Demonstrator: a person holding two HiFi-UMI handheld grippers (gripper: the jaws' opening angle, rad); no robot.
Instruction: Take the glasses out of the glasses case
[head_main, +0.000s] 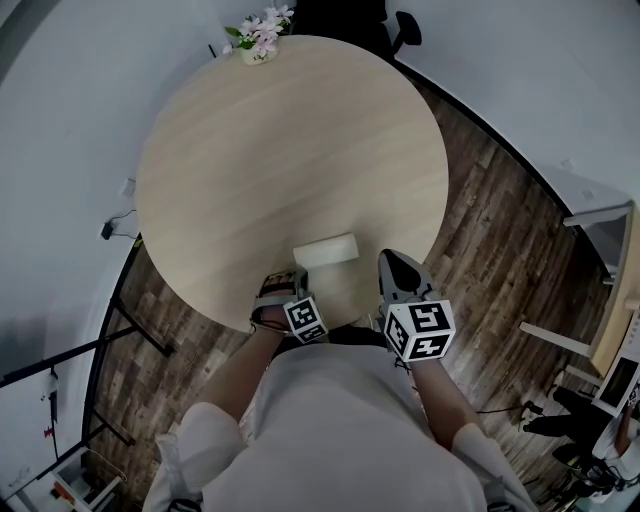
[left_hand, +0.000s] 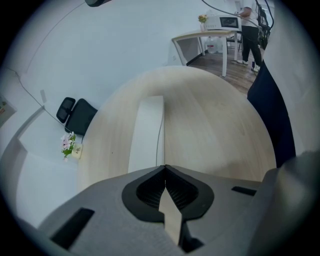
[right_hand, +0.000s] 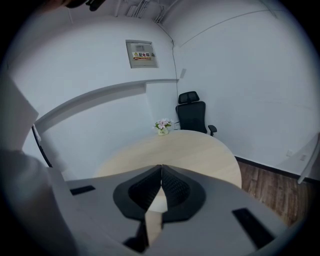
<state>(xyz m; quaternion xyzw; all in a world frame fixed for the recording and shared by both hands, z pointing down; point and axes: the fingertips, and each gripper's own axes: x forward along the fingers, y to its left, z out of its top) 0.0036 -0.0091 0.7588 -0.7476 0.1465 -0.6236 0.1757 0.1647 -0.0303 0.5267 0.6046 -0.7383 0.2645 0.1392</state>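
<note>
The left tool (head_main: 283, 281) and the right tool (head_main: 399, 264), jaws together and empty, are flanking the closed glasses case (head_main: 326, 251) at its 7 and 3 o'clock, probably preparing to open it.

Office: round table (head_main: 290, 150), desk chair (right_hand: 192, 114)

White oblong glasses case (head_main: 326, 251), closed, flat on the round wooden table (head_main: 250, 150), near its closest edge.

Soft, even, cool indoor light fills all three views, without glare. The pale table (head_main: 290, 150) carries only faint shadow near its lower edge in the head view. Fisheye bending warps every edge, and both gripper views have black corners and a soft foreground.
</note>
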